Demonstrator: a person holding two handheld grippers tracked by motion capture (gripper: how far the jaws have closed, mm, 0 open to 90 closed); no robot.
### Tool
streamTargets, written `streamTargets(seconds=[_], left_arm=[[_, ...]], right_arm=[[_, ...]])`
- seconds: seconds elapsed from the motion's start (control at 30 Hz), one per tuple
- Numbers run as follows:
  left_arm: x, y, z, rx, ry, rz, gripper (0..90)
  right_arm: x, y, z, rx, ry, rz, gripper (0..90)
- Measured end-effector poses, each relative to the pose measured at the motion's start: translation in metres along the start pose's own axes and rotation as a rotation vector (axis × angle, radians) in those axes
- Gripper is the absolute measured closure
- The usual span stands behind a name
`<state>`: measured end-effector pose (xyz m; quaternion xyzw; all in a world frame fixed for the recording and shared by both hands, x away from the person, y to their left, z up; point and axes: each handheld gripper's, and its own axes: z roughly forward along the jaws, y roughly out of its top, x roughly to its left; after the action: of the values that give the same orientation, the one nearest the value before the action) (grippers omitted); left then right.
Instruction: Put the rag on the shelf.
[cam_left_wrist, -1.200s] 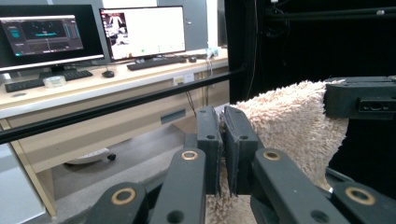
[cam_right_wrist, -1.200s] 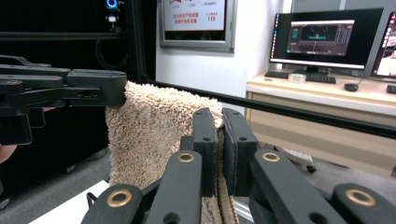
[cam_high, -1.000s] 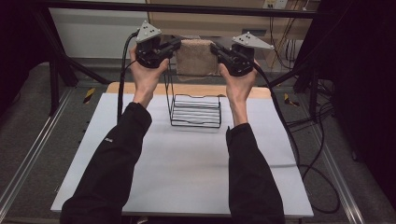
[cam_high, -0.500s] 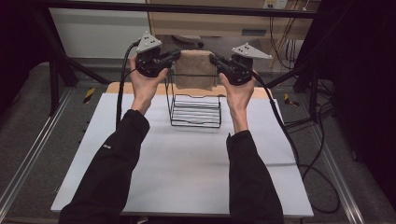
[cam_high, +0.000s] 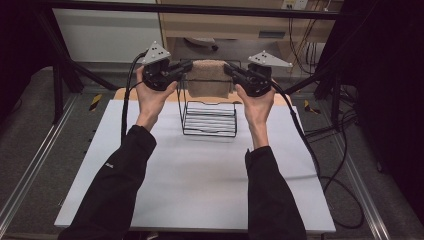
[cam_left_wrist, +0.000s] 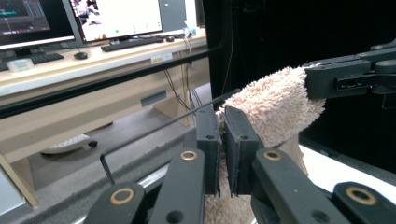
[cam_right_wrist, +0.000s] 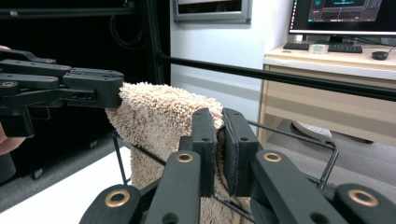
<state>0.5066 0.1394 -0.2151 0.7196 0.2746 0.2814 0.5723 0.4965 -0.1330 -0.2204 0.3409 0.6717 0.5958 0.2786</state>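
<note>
Both tongs, left (cam_high: 186, 65) and right (cam_high: 229, 68), grip the towel (cam_high: 207, 75), now spread wider above the rack (cam_high: 209, 118) near the surface's (cam_high: 200, 175) far edge. Draping it looks next.

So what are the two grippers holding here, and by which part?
A beige towel, stretched over the wire rack: left gripper and right gripper each pinch one upper corner.

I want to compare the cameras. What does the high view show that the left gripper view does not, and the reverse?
High view: the white table, the whole wire rack and both sleeves. Left gripper view: a desk with monitors and keyboard, and its own jaws closed on the towel. Both: the beige towel held between the left gripper and the right gripper.
</note>
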Motion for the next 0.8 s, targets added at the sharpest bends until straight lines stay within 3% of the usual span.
streamTargets(seconds=[0.47, 0.8], left_arm=[[-0.01, -0.014, -0.01, 0.045, -0.047, 0.016, 82.9], [-0.019, -0.021, -0.013, 0.103, -0.041, 0.031, 78.7]], right_arm=[[0.004, -0.014, -0.009, 0.045, 0.018, -0.034, 83.4], [0.004, -0.022, -0.01, 0.099, 0.035, -0.062, 83.5]])
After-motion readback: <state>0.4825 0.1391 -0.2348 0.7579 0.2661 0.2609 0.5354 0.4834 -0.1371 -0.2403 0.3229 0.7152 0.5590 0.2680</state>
